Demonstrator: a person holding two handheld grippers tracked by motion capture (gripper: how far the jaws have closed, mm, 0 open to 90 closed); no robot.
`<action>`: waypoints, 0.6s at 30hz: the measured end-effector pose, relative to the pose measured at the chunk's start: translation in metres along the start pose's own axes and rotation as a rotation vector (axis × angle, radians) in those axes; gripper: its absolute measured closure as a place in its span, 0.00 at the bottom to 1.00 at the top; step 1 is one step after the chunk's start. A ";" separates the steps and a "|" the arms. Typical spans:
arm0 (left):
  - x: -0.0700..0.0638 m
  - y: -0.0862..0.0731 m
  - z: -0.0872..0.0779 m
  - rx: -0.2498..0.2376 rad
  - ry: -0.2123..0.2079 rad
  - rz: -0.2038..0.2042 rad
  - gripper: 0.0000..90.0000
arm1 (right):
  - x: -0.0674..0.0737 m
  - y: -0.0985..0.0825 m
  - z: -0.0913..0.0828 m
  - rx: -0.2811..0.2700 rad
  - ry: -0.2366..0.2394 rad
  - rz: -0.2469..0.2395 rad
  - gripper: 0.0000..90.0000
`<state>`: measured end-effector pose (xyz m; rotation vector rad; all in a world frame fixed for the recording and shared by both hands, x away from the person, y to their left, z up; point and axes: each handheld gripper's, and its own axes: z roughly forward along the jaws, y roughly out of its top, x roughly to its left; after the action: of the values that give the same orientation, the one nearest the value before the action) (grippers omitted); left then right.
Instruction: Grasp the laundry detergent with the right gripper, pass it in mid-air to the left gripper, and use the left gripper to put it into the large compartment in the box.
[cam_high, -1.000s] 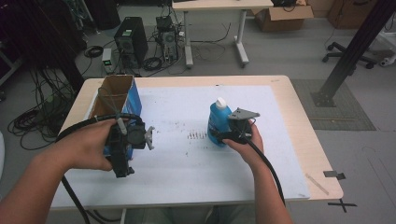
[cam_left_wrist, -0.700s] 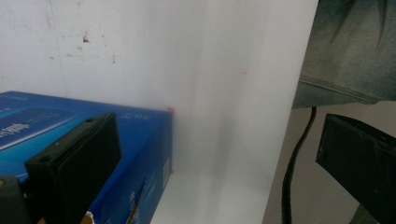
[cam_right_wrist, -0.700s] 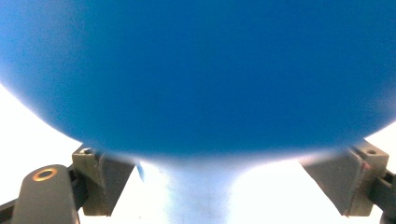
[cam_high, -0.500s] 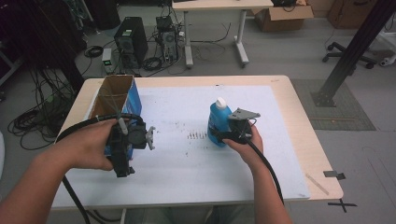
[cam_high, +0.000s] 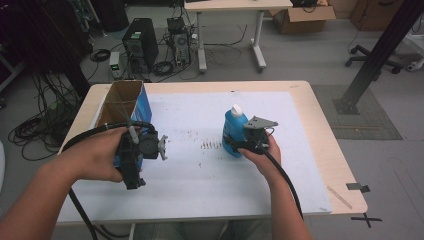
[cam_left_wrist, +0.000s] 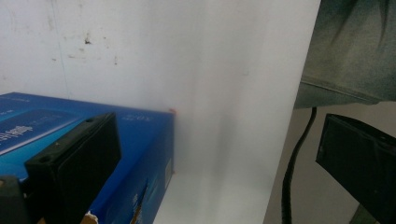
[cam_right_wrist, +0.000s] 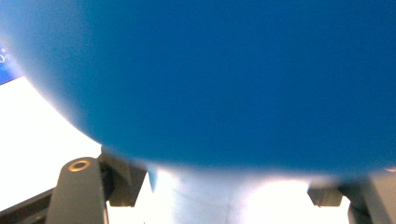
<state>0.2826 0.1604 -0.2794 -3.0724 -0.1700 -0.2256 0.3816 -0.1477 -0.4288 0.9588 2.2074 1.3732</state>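
Note:
A blue bottle with a white cap stands upright mid-table on the white mat. My right gripper comes at it from the right, jaws on either side of its body, shut on it. In the right gripper view the bottle sits deep between the jaws of that gripper. An open-topped blue cardboard box stands at the left. My left gripper is held at its near end, pointing back at the person. In the left gripper view this gripper is open, one jaw against the box.
The mat covers most of the wooden table. Small dark specks lie on the mat between box and bottle. A cable trails from the right gripper over the forearm. Computers, cables and another desk stand on the floor beyond.

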 end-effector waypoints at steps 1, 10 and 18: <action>0.000 0.000 0.000 0.002 -0.001 -0.002 0.00 | 0.000 0.000 0.000 -0.005 0.003 0.000 0.35; 0.001 0.002 0.000 0.002 0.001 0.003 0.00 | 0.001 0.000 0.001 -0.020 -0.013 -0.001 0.46; 0.002 0.004 0.001 0.002 -0.002 -0.001 0.00 | 0.003 -0.001 0.002 -0.028 -0.029 -0.019 0.48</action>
<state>0.2853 0.1565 -0.2807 -3.0705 -0.1712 -0.2221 0.3803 -0.1452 -0.4304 0.9399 2.1647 1.3696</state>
